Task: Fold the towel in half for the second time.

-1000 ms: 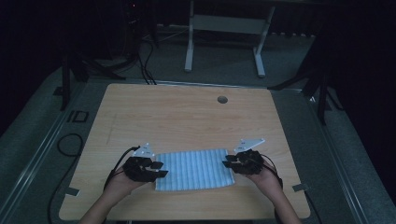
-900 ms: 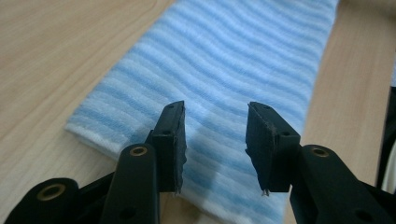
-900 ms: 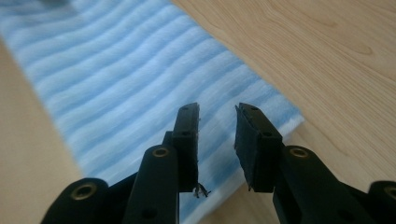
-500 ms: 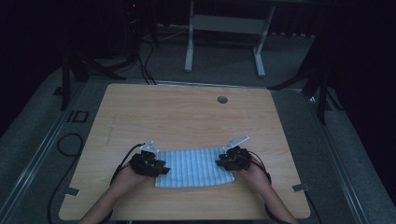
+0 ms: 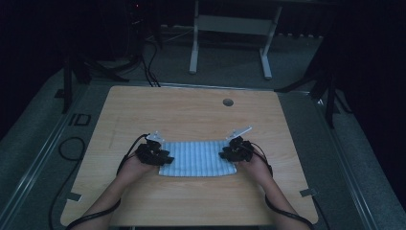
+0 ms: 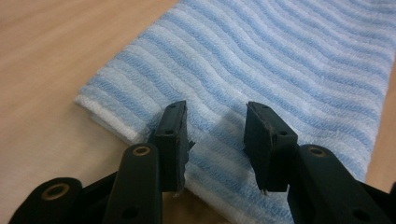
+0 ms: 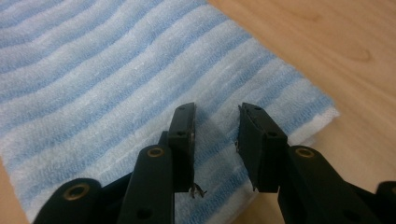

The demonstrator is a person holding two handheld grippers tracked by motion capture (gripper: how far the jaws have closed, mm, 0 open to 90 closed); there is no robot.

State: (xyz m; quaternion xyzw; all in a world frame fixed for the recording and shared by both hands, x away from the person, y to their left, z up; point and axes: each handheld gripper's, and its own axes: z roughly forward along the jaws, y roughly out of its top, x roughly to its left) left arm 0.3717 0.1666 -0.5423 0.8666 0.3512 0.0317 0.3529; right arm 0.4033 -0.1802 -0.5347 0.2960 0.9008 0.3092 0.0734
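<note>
A folded towel (image 5: 196,159) with light-blue and white stripes lies flat on the wooden table (image 5: 191,117), near the front edge. My left gripper (image 5: 160,155) sits over the towel's left end, my right gripper (image 5: 229,153) over its right end. In the left gripper view the jaws (image 6: 212,114) stand apart just above the towel (image 6: 289,60), close to its folded corner, with nothing pinched. In the right gripper view the jaws (image 7: 215,114) are likewise parted above the towel (image 7: 93,70), near its corner.
A round cable hole (image 5: 228,102) sits in the table's far part. Behind the table stands a white desk frame (image 5: 230,43). Cables (image 5: 72,143) lie on the grey floor at the left. Each gripper trails a cable along the forearm.
Both hands have moved inward and a little down, bringing each gripper from beside the towel onto its end. The towel has stayed in place.
</note>
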